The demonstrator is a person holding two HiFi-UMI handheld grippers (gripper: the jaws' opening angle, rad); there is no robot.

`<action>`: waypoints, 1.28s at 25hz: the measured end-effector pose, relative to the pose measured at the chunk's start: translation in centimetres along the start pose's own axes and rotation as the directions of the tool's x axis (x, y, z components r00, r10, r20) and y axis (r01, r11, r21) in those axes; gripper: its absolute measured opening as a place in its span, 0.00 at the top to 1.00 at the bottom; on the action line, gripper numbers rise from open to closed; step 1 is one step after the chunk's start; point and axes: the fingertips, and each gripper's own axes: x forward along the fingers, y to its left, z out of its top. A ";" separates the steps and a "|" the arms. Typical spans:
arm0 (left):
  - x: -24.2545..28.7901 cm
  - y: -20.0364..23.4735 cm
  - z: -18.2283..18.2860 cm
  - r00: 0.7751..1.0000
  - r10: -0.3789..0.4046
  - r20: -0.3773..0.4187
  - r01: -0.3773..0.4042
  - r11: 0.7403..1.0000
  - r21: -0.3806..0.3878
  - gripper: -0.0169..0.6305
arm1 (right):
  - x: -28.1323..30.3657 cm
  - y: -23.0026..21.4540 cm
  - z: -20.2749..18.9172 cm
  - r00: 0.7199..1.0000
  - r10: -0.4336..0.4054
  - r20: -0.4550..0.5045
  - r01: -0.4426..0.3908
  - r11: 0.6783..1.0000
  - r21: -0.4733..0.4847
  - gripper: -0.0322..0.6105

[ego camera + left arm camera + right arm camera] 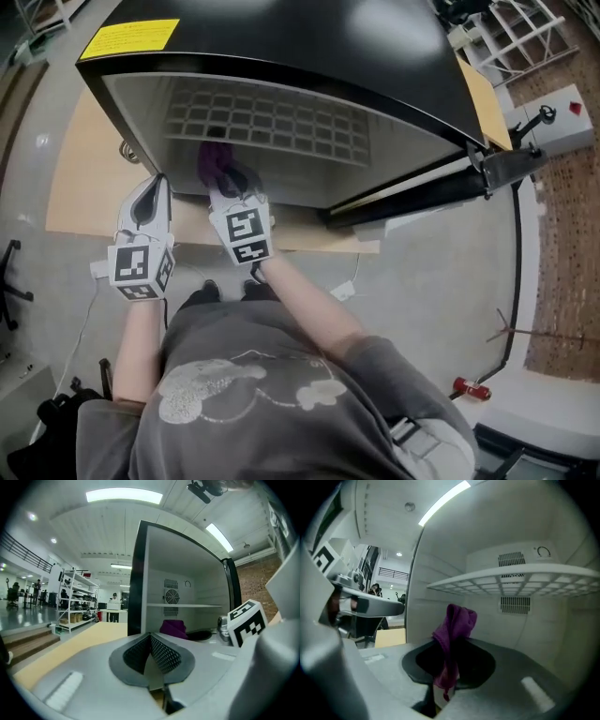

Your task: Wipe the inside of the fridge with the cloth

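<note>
The cloth [453,632], a purple rag, is pinched between the closed jaws of the right gripper [446,670]. A short tail hangs below the pads and the larger part stands bunched above them. It sits inside the fridge [281,42], under the white wire shelf [511,581] and in front of the vent [515,605] on the back wall. In the right gripper view it does not appear to press on any wall. Whether it brushes the fridge floor cannot be told.

In the head view the right gripper [228,184] reaches into the open cabinet. The left gripper [153,190] waits at the left edge of the opening, just beside it. The left gripper view shows its jaws [151,654] closed on each other with nothing between them. The cloth [173,627] is visible beyond them.

The wiping itself looks barely begun, and the risks come from the grip. The cloth is held by a narrow fold, so dragging it across a wall could pull it out of the pads. With so little fabric ahead of the jaws, a firm push may bring hard plastic against the liner instead of the cloth. A high stroke could catch the bunched top in the shelf grid. The idle left gripper is close enough to knock against the fridge frame if the person leans in.
</note>
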 end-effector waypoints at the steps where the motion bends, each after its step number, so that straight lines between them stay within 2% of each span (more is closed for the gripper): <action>1: 0.0 0.5 0.0 1.000 0.007 0.004 -0.007 1.000 -0.002 0.95 | 1.1 -0.1 0.3 1.000 -0.008 0.012 0.008 1.000 -0.026 0.89; 5: 0.1 1.8 0.1 1.000 0.021 0.020 -0.021 1.000 -0.005 0.95 | 5.0 0.0 0.6 1.000 0.001 0.016 0.000 0.999 -0.050 0.89; 10: 0.1 1.2 0.1 1.000 -0.003 0.013 0.003 1.000 0.000 0.95 | 6.9 0.7 0.2 0.998 0.062 -0.003 -0.062 0.995 -0.079 0.89; 18: 0.0 1.5 0.0 1.000 -0.015 0.017 0.015 1.000 -0.016 0.95 | 4.3 4.1 0.2 0.989 0.145 -0.002 -0.145 0.985 -0.098 0.89; 23: 0.1 1.9 -2.2 0.998 -0.013 -0.062 0.013 1.000 -0.012 0.95 | 1.7 6.6 0.3 0.978 0.207 0.017 -0.204 0.973 -0.103 0.89; 27: 0.0 1.6 -3.3 0.996 -0.009 -0.087 0.007 1.000 -0.020 0.95 | 1.2 5.7 -0.7 0.981 0.195 -0.008 -0.195 0.979 -0.065 0.89; 32: 0.8 0.1 -3.7 0.994 -0.034 -0.101 0.033 0.999 -0.016 0.95 | 2.8 2.7 -3.1 0.986 0.114 -0.126 -0.115 0.993 -0.007 0.89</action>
